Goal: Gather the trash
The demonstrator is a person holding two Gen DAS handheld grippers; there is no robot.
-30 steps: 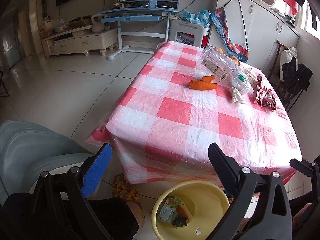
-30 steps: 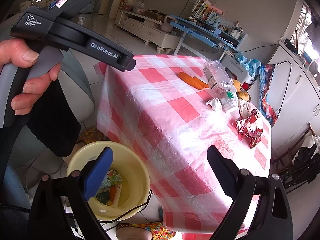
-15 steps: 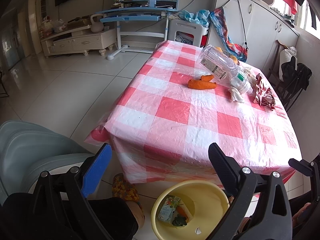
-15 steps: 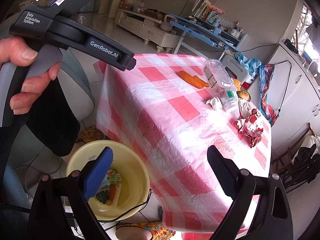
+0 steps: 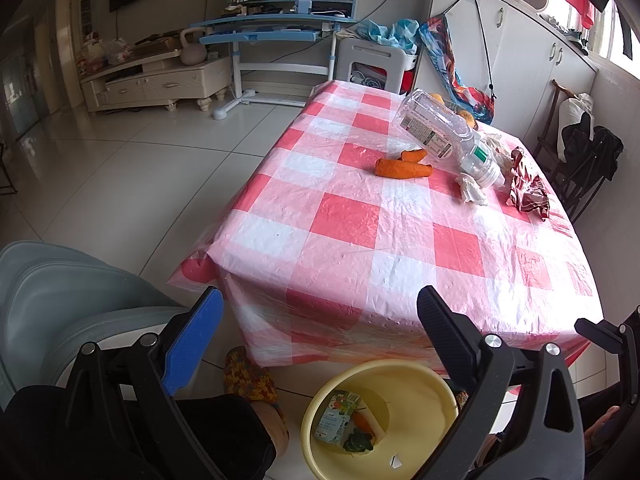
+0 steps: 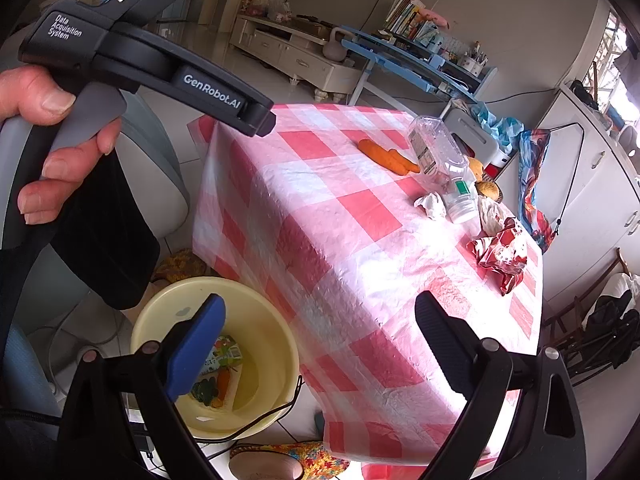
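Both empty, jaws wide: left gripper [image 5: 320,320], right gripper [image 6: 320,328]. On checked table [image 5: 360,248]: two carrots [image 5: 404,168], one plastic bottle [image 5: 444,136], one red wrapper [image 5: 528,192], crumpled tissue [image 5: 472,192]; below its near edge, yellow basin [image 5: 424,384] with carton [image 5: 336,420]

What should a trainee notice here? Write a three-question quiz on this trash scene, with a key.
1. True or false: the plastic bottle stands upright on the table.
2. Where is the yellow basin? A) on the table B) on the floor by the table C) on a chair
3. Fill in: both the left hand-held gripper and the right hand-held gripper are ____ and hold nothing.

Key: 1 false, it lies tilted; 2 B; 3 open.
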